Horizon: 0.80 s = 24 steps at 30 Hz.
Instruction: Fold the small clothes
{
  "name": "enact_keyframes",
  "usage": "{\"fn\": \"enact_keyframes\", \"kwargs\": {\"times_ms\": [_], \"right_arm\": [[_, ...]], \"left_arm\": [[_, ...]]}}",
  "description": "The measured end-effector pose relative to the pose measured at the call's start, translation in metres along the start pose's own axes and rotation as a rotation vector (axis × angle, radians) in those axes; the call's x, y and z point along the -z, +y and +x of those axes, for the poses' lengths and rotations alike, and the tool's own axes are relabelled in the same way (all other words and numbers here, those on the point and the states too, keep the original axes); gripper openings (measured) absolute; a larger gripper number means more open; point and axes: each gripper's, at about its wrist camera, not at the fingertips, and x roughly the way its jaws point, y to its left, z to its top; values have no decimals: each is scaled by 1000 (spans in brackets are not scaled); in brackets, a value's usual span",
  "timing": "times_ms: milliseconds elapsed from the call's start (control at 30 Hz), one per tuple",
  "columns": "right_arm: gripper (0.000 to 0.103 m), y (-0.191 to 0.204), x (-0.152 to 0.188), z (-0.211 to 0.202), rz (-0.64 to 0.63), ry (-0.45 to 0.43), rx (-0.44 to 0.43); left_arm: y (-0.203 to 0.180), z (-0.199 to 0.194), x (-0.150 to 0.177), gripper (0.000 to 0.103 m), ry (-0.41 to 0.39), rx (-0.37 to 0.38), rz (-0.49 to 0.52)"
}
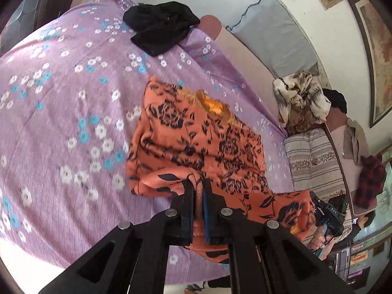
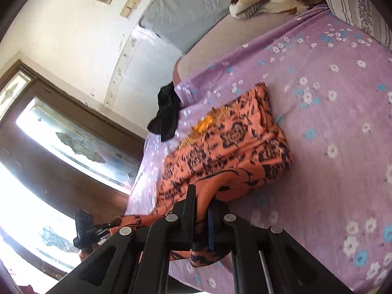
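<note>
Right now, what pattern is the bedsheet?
Bedsheet: purple with white and blue flowers; clearest in the left wrist view.

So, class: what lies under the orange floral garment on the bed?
Under the orange floral garment lies the purple flowered bedsheet, visible all around it. A yellow patch shows on the garment's far part. The sheet directly beneath is covered.

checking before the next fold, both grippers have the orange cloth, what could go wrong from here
1. Left gripper and right gripper each pinch only a thin edge of the orange floral garment; it might slip out.
2. The rest lies bunched on the purple sheet, so the fold may land uneven.
3. It could drag toward the black garment.
</note>
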Motion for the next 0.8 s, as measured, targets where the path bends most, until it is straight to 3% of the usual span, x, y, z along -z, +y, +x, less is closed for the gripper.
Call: {"fn": "enact_keyframes", "kwargs": {"times_ms": [133,167,200,300,433,467,500,533,633,700,767,800], "right_arm": [[8,-7,-57,43,51,-92,10],[8,-7,-57,43,51,-92,10],[8,-20,-81,70,100,-132,22],[8,-50,-108,114,171,-170,27],[13,-101,-126,165,296,-117,177],[16,-116,-130,171,345,-101,184],[20,-130,-132,173,396,-101,182],[30,-142,-134,171,440,-119,176],[75,-155,-136,143,483,-219,182],[75,-142,-140,124,434,-282,160],[75,-112,-144,122,296,-247,148],[74,-92,-143,127,212,-207,171]], "left_arm": [[-2,44,-67,6,-21,-40,-14],[0,61,-83,6,-18,-63,-19],[4,77,-97,6,-16,-92,-34],[21,131,-131,7,-18,-150,-92],[46,191,-149,11,-44,-250,-164],[57,198,-148,12,-60,-239,-206],[67,199,-146,13,-85,-222,-249],[76,197,-143,13,-112,-217,-289],[88,170,-131,13,-211,-214,-345],[76,143,-115,21,-296,-254,-319],[53,127,-97,47,-304,-297,-237],[39,124,-86,50,-291,-317,-194]]}}
